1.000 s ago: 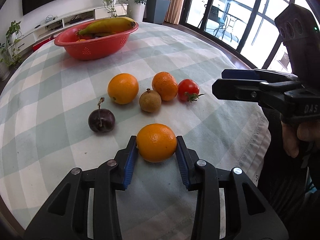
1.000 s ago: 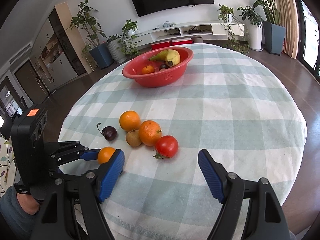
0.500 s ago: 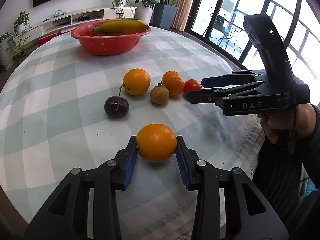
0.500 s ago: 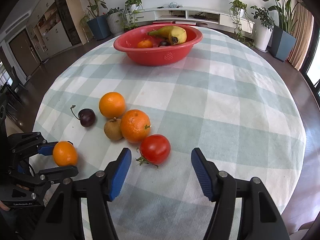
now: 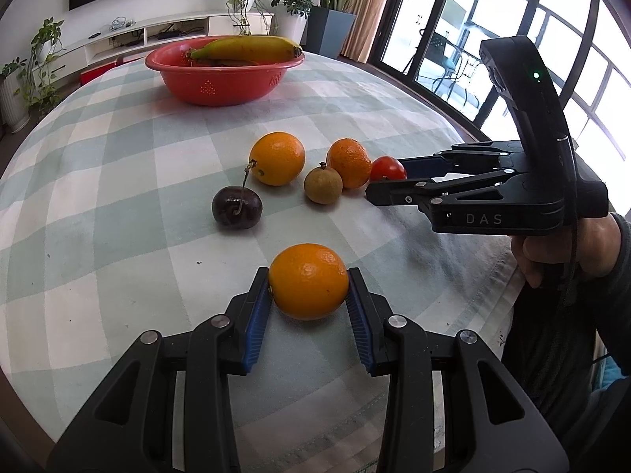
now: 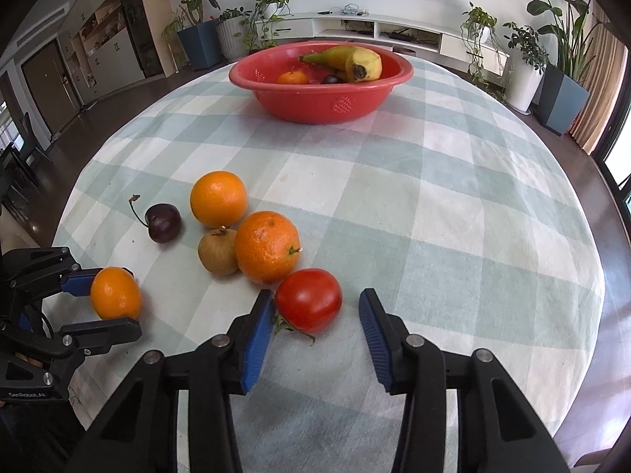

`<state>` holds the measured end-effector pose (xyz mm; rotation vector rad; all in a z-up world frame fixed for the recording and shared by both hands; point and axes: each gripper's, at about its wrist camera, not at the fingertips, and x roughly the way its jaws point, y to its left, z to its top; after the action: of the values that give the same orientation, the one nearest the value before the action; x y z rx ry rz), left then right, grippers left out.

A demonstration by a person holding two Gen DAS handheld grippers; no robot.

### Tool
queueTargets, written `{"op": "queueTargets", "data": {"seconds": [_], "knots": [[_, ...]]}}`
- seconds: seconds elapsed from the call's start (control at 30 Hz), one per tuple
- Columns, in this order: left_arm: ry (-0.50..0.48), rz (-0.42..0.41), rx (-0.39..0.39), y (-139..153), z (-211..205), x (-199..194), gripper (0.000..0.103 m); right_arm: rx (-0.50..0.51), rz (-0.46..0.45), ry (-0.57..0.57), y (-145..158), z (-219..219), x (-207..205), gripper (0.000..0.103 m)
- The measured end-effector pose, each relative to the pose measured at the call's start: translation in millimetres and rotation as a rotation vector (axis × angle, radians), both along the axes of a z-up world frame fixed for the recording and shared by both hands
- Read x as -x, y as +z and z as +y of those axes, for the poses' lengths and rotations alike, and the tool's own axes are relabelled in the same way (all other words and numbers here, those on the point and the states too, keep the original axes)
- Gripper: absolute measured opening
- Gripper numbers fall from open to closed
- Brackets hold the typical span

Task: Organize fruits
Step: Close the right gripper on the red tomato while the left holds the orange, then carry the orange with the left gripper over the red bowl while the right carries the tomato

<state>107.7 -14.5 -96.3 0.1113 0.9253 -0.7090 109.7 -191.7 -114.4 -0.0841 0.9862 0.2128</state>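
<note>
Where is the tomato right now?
In the right wrist view, the tomato sits between the open right hand-held gripper fingers, beside the mandarin.

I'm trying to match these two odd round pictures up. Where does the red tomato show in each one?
Left wrist view: the tomato sits right of centre, partly hidden behind the right gripper, beside the bumpy orange.
Right wrist view: the tomato lies low in the middle, between the open blue fingers, close to the left one.
Shared landmark: the red bowl holding the banana, far across the table.
</note>
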Motion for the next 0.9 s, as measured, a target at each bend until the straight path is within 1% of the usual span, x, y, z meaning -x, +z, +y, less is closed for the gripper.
{"op": "queueTargets", "data": {"seconds": [0.17,0.4,0.7,0.9], "knots": [[0.001,0.001,-0.003,0,0,0,0.035,0.005,0.000,0.009,0,2,2,0.036],[0.002,0.000,-0.001,-1,-1,0,0.035,-0.002,-0.002,0.005,2,2,5,0.036],[0.009,-0.002,0.010,0,2,0,0.035,-0.044,-0.033,-0.014,14,-3,13,0.036],[0.022,-0.001,0.041,7,6,-1,0.035,-0.067,-0.056,-0.026,26,-11,17,0.036]]}}
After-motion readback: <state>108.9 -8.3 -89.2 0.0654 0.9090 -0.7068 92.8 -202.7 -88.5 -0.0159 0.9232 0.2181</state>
